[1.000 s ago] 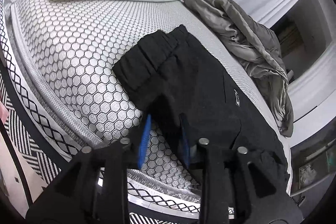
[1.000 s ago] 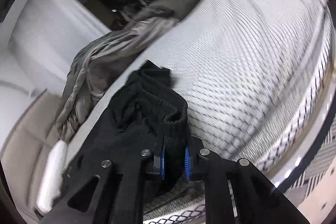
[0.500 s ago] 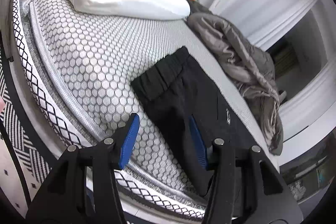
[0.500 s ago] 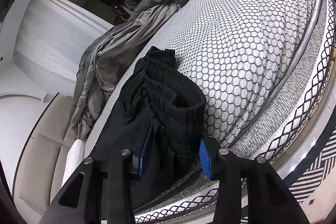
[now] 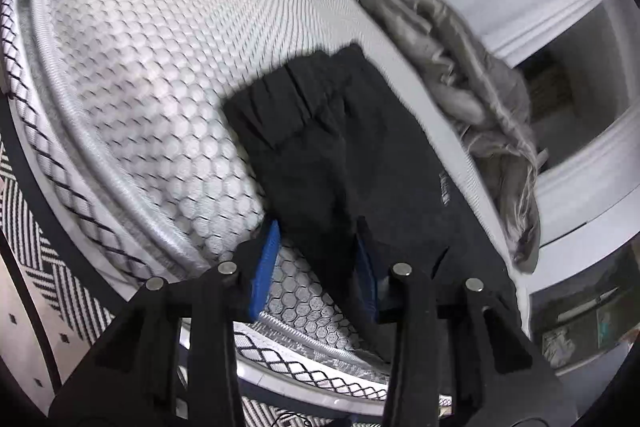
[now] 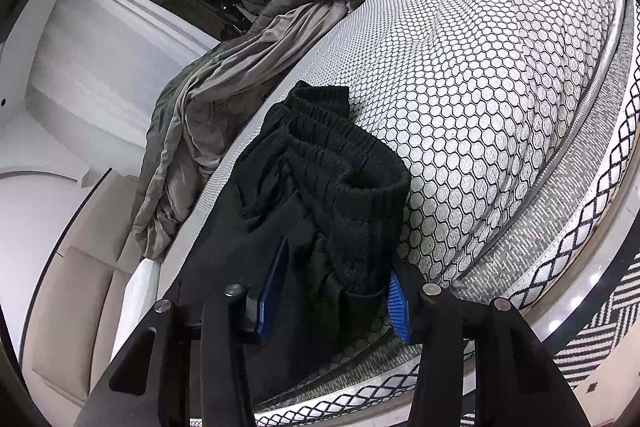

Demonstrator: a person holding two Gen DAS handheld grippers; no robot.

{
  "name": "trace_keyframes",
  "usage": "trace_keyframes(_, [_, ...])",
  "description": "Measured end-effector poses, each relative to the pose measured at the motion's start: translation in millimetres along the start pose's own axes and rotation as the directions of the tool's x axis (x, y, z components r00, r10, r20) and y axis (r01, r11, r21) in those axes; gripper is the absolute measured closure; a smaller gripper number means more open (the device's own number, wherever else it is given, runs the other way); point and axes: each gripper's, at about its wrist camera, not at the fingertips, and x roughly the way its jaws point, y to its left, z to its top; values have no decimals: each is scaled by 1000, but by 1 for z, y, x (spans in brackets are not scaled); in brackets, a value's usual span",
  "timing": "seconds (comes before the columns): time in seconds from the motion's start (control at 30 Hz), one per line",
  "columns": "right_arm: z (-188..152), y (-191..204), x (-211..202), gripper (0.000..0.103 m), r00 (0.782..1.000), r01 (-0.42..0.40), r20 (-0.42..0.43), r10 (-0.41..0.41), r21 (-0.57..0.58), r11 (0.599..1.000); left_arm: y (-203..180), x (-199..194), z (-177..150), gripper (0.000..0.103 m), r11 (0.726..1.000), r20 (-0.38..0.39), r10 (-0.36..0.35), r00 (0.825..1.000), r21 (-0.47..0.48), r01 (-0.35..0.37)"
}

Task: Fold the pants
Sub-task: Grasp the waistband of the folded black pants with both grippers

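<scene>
- While the black pants (image 5: 360,163) are lying folded on the honeycomb-patterned mattress (image 5: 152,83), filling the middle of both frames, the left gripper (image 5: 316,267) is straddling their near edge in the lower centre, its fingers having just been closing from a wider gap, with cloth between the blue pads but not visibly pinched.
- In the right wrist view, the right gripper (image 6: 334,297) is sitting lower centre with its fingers parted around the elastic waistband (image 6: 360,183), having just been opening from a near-closed pinch a second ago.
- That release is suggesting one fold is laid down, and the left is perhaps preparing another grab.
- A small pale label (image 5: 445,189) on the pants is showing right of centre, too blurred to read.
</scene>
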Motion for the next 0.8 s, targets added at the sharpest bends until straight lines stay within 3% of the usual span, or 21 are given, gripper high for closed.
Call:
trace_keyframes(0.07, [0, 1, 0, 56, 1000, -1, 2, 1, -5, 1000, -3, -7, 1, 67, 1000, 37, 14, 999, 20, -15])
trace_keyframes(0.23, [1, -1, 1, 54, 1000, -7, -4, 7, -5, 1000, -8, 22, 10, 67, 999, -22, -28, 999, -30, 27])
trace_keyframes(0.27, [1, -1, 1, 54, 1000, -7, -6, 7, -6, 1000, -12, 25, 14, 73, 999, -8, -22, 1000, -30, 22])
trace_keyframes(0.3, [0, -1, 1, 54, 1000, -6, -8, 6, -8, 1000, -17, 26, 14, 87, 1000, 12, -14, 1000, -28, 14])
trace_keyframes(0.4, [-3, -1, 1, 53, 1000, 0, -20, -1, -17, 1000, -32, 8, 7, 98, 1000, 118, -13, 993, 19, 11])
trace_keyframes(0.5, [-7, -4, -4, 52, 1000, -4, -31, 3, -27, 1000, -41, -20, -3, 99, 996, 202, 26, 979, 75, -42])
trace_keyframes(0.7, [-14, 5, 7, 53, 998, 5, -62, -9, -66, 998, -36, -17, 2, 100, 998, 167, 55, 984, 13, -58])
trace_keyframes(0.73, [-14, 7, 11, 54, 997, 25, -65, -30, -74, 997, -40, -11, 5, 100, 998, 167, 64, 984, 8, -66])
trace_keyframes(0.8, [-14, 14, 13, 86, 996, 72, -37, -76, -97, 993, -45, -7, 6, 101, 996, 171, 83, 982, 15, -87])
